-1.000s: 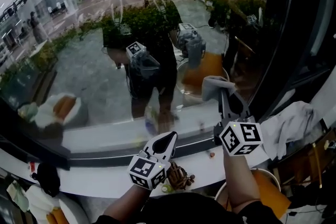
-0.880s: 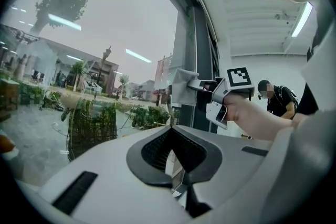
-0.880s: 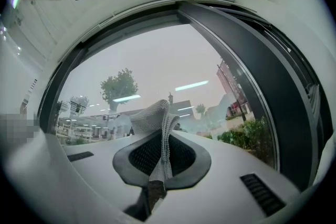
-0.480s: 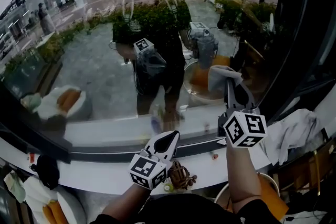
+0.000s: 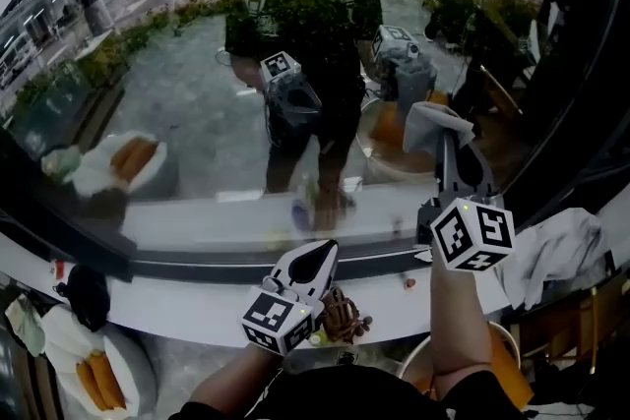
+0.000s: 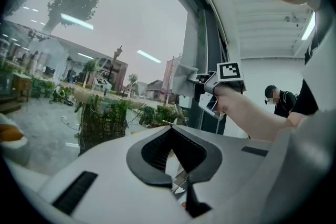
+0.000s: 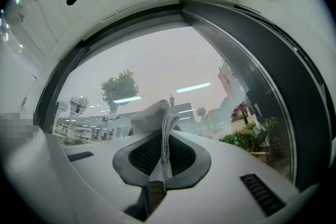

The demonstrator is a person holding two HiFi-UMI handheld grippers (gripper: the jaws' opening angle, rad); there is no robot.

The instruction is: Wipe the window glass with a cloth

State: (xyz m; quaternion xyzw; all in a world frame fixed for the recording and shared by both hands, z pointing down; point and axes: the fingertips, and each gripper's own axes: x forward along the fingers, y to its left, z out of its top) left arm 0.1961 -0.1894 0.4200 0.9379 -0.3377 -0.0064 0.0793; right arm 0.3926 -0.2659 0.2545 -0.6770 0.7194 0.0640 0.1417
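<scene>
The window glass [image 5: 197, 93] fills the upper head view and mirrors the person and both grippers. My right gripper [image 5: 448, 157] is raised at the pane's right side, shut on a light grey cloth [image 5: 431, 125] that lies against the glass. In the right gripper view the cloth [image 7: 155, 119] sticks up between the jaws of the right gripper [image 7: 160, 136]. My left gripper [image 5: 317, 261] hangs low over the white sill [image 5: 187, 310], shut and holding nothing. The left gripper view shows the left gripper [image 6: 172, 134] with the right gripper [image 6: 210, 89] and the cloth [image 6: 184, 77] beyond it.
A dark window frame [image 5: 576, 84] borders the glass on the right. A crumpled white cloth [image 5: 551, 251] lies at the right. A brown object [image 5: 345, 315] sits on the sill under my left gripper. A plate with orange food [image 5: 89, 379] is at lower left. Another person [image 6: 278, 98] stands behind.
My right gripper has slid a little up and to the right along the glass with the cloth. The left gripper has stayed over the sill.
</scene>
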